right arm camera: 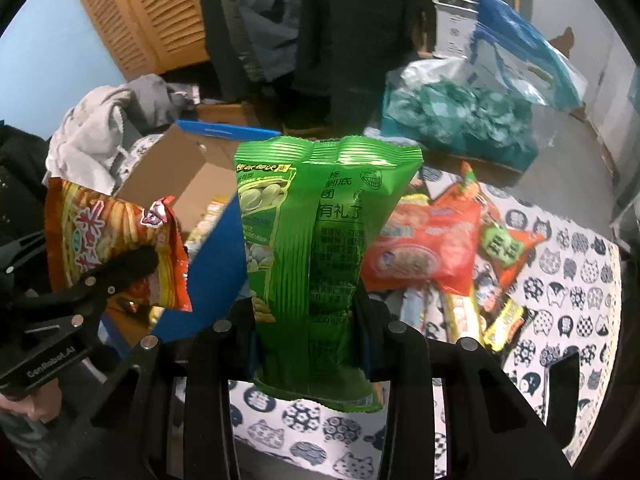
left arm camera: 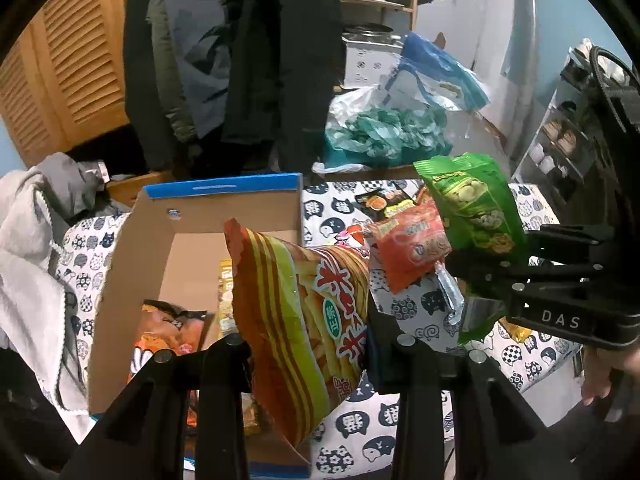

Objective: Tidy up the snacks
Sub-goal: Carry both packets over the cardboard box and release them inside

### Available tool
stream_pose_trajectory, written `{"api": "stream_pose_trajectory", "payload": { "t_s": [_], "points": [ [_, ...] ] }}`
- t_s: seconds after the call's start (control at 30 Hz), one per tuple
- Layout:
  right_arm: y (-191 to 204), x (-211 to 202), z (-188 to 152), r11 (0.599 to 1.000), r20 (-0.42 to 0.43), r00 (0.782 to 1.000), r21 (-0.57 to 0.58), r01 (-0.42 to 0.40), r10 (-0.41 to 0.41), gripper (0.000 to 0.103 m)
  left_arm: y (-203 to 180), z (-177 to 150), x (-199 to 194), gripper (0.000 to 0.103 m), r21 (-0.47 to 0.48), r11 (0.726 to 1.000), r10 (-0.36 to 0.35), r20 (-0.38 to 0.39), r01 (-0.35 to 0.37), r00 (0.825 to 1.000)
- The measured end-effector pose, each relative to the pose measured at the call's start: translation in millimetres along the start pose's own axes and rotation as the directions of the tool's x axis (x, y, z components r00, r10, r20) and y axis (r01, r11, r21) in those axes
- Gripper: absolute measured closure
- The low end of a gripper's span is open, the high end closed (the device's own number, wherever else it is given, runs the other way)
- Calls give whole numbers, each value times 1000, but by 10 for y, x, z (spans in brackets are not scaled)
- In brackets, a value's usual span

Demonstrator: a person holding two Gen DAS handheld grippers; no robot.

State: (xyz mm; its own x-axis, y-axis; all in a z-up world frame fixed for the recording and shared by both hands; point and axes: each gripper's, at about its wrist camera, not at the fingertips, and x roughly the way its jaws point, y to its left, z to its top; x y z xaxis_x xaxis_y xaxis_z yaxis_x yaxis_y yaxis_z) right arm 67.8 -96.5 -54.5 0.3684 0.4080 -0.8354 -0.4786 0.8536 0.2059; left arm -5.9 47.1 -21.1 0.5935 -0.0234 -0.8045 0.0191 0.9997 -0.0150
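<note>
You grip glossy, crinkled foil-plastic in both hands: a striped orange bag [left arm camera: 296, 320] and a green bag [right arm camera: 316, 248]. Your grippers [right arm camera: 308, 320] look matt black plastic with bright metal pins. The box [left arm camera: 192, 240] is matt brown cardboard, the tablecloth [right arm camera: 568, 264] printed cloth.

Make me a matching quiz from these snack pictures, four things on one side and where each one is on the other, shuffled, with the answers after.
Things:
1. green snack bag
2. striped chip bag
3. red snack packet
4. cardboard box

Places:
A. lying on the cat-print cloth among other snacks
B. open on the table with a few packets already inside
C. held in the left tool, over the box
D. held upright in the right tool

Pairs: 1-D, 2-C, 3-A, 4-B
</note>
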Motion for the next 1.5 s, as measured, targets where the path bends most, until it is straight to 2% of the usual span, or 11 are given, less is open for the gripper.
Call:
{"api": "stream_pose_trajectory", "payload": {
  "t_s": [0.43,0.97,1.47,1.5],
  "points": [
    [475,144,283,997,1,999,-56,-53,53,68,478,-69,-21,68,-80,996,44,-1,-44,999],
    [1149,521,540,986,-51,991,-109,-129,125,68,1046,-272,90,67,-185,977,95,-60,-104,994],
    [1317,891,565,984,-116,985,-109,-140,128,68,1284,-437,285,67,-238,961,106,-150,-140,983],
    [1310,903,561,983,-118,984,-105,-147,135,68,1286,-439,295,64,-240,959,112,-157,-148,981]
  ]
}}
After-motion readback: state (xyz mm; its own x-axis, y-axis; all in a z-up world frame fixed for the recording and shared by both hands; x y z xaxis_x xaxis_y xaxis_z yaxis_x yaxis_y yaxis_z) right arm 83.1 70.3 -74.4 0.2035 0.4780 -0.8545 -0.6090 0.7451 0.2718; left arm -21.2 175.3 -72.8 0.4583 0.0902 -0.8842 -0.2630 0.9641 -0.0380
